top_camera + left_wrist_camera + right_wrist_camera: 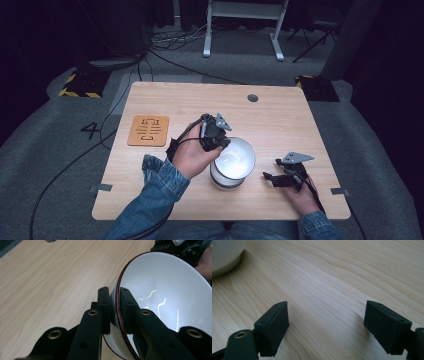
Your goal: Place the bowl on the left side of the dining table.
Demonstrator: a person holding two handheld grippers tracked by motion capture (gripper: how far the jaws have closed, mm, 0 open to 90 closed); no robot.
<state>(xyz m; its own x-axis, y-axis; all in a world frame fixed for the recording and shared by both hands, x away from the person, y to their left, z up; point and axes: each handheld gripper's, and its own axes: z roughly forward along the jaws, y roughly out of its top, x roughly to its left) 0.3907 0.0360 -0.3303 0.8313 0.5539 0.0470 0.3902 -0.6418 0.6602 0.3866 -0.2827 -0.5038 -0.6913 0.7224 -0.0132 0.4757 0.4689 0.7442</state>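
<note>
Two grippers noted: my left gripper (114,305) pinches the white bowl (235,158) rim.
Right gripper (325,325) gapes empty; lift slowly, keep rim level.

Setting reads as a lab or recording studio rather than a home. A single pale wooden table (280,107) with a cable hole (252,98) stands on grey carpet (380,145), dark walls or curtains all round. Black cables (170,57) run loose across the floor behind the table. Yellow-and-black hazard tape (75,93) marks a dark floor plate at the left; a similar dark plate (317,88) sits at the right. The white legs of a frame or desk (242,30) stand at the back. Strips of grey tape (100,188) mark the table's edges, and a number 4 (90,130) is marked on the carpet.
</note>
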